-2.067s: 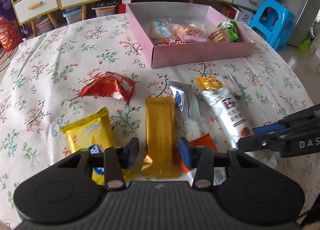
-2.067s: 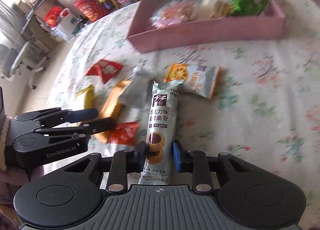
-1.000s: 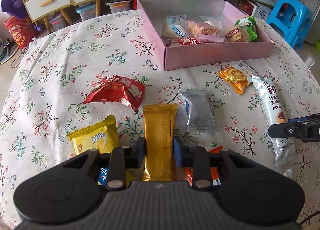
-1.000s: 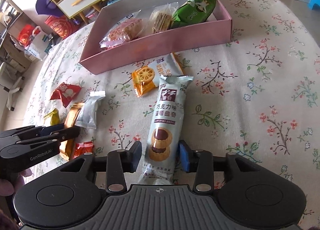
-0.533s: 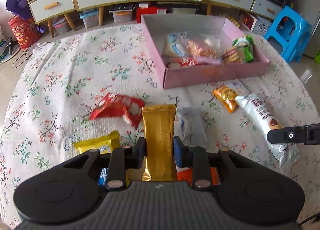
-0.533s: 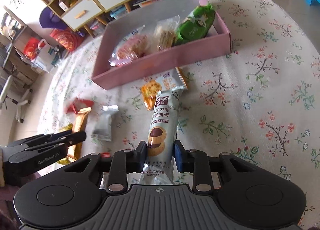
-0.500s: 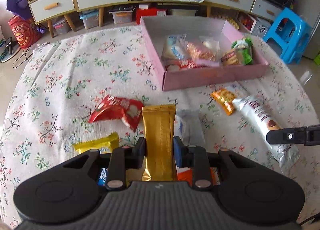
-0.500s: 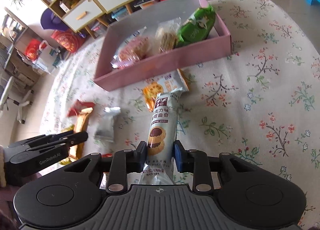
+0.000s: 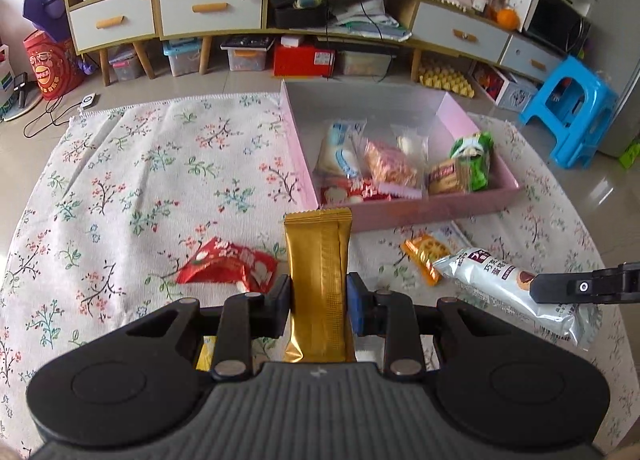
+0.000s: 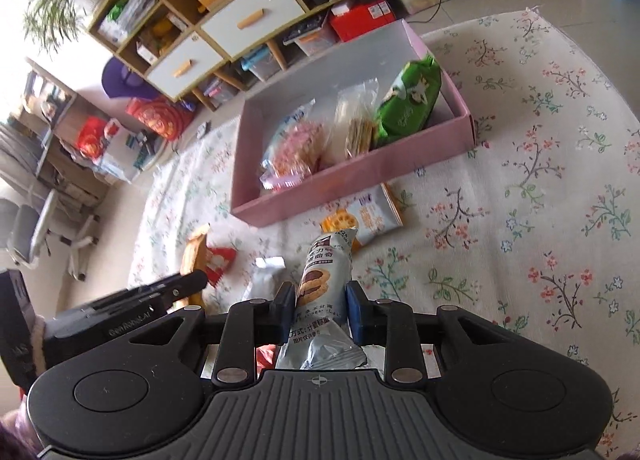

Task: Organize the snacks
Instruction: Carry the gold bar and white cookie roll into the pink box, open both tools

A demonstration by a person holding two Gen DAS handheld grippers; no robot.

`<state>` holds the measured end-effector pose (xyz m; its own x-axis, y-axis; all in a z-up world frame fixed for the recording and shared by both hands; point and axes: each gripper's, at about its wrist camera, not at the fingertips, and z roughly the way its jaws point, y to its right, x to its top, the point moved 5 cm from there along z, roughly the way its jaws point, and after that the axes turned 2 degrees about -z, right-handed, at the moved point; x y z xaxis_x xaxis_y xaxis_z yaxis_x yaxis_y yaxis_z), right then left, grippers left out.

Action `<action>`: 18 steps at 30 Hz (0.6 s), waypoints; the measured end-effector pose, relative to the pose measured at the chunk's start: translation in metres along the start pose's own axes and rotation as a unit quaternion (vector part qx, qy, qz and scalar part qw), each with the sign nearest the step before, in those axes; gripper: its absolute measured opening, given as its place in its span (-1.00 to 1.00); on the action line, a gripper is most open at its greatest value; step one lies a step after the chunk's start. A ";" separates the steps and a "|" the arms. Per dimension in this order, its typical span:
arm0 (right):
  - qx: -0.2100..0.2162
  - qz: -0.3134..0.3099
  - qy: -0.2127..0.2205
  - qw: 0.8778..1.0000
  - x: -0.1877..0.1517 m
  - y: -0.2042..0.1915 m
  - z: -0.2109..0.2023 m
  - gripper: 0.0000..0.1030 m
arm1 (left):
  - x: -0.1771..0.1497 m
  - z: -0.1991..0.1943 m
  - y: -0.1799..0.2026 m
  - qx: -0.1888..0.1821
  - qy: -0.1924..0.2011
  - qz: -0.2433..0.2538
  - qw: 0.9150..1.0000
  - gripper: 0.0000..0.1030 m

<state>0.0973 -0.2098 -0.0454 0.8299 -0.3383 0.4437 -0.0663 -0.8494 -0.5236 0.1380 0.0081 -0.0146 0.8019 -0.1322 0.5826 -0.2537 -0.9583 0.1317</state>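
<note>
Two snacks hang above the flowered tablecloth point(image 9: 120, 188), the gold bar point(image 9: 318, 284) pinched in the left gripper point(image 9: 318, 304) and the silver cookie pack point(image 10: 320, 284) in the right gripper point(image 10: 319, 312), and either could slip out before reaching the far pink box point(image 9: 420, 208).

Glossy gold foil wrapper point(image 9: 318, 280); matt woven floral tablecloth point(image 9: 120, 180).

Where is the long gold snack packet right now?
In the left wrist view, the gold packet is clamped between the left gripper fingers, before the pink box.
</note>
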 end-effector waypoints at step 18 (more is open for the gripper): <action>0.067 0.111 0.097 0.987 0.077 0.010 0.020 -0.47 | 0.058 0.034 0.010 0.011 0.028 -0.002 1.000 -0.48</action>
<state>0.1718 -0.2365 -0.0306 0.6812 -0.5917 0.4311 -0.1499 -0.6891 -0.7090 0.2004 -0.0174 -0.0073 0.7706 -0.1149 0.6269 -0.2382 -0.9642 0.1161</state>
